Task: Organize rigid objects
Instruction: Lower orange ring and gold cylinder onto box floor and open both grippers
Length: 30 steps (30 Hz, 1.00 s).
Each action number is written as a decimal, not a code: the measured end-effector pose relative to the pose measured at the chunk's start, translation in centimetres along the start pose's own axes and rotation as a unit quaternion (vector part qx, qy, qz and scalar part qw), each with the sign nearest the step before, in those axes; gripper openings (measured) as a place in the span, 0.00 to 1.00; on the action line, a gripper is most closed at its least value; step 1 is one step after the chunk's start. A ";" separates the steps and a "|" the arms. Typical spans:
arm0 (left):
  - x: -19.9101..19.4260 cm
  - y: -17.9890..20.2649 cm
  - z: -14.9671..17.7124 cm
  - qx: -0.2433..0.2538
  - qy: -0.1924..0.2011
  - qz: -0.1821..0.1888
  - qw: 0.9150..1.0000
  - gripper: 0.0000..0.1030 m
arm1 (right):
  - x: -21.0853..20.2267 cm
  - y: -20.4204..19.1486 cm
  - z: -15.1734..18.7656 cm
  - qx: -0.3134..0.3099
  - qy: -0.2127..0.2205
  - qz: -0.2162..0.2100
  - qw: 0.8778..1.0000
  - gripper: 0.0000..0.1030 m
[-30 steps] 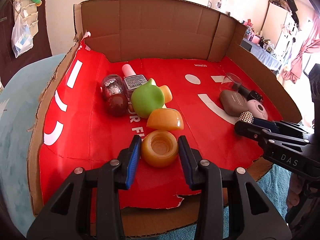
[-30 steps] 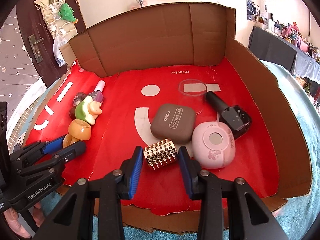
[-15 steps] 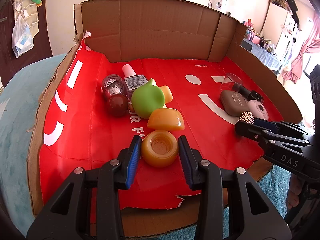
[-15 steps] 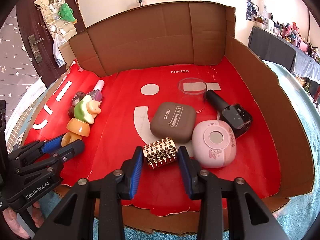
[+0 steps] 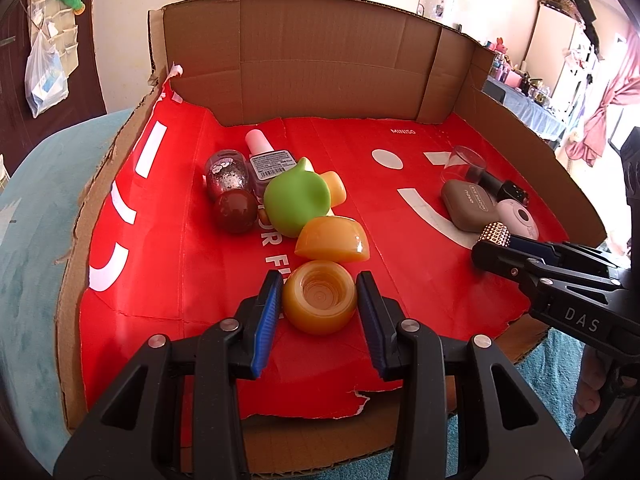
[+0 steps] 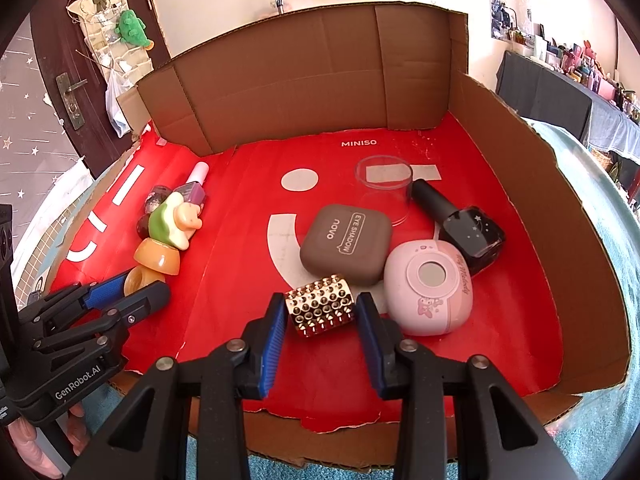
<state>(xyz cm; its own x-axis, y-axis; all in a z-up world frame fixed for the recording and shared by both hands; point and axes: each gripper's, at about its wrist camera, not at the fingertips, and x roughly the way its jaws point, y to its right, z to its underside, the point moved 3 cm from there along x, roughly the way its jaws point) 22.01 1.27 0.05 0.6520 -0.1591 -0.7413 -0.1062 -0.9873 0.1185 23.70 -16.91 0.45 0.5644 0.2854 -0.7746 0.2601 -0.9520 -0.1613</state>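
Left wrist view shows a big cardboard tray [image 5: 328,64] with a red floor. My left jaws [image 5: 319,304] squeeze an orange round cup [image 5: 319,302] near the front edge. My right jaws [image 6: 322,312] squeeze a small studded gold roll [image 6: 321,305], just beside the pink round case [image 6: 430,286].

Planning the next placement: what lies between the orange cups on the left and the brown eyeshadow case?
Nothing: in the right wrist view, only bare red liner separates the orange cups from the brown eyeshadow case.
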 end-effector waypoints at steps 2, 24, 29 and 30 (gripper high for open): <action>0.0 0.0 -0.1 0.001 0.000 -0.001 1.000 0.35 | 0.0 0.0 0.0 0.000 0.000 0.000 1.000 0.37; -2.1 0.7 0.0 0.003 0.025 -0.010 1.000 0.68 | -1.1 0.0 0.2 0.004 0.011 -0.008 1.000 0.40; -3.1 1.2 0.0 0.006 0.034 -0.015 0.999 0.72 | -2.2 0.0 0.3 0.009 0.019 -0.015 1.000 0.45; -3.4 1.2 0.0 0.006 0.037 -0.017 0.999 0.73 | -2.4 0.0 0.3 0.011 0.020 -0.017 1.000 0.46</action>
<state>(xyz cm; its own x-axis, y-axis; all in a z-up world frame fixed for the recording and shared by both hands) 19.66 0.64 2.73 0.7089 -0.1261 -0.6940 -0.0921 -0.9920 0.0861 22.13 -17.64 2.11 0.5865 0.3212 -0.7435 0.2629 -0.9438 -0.2004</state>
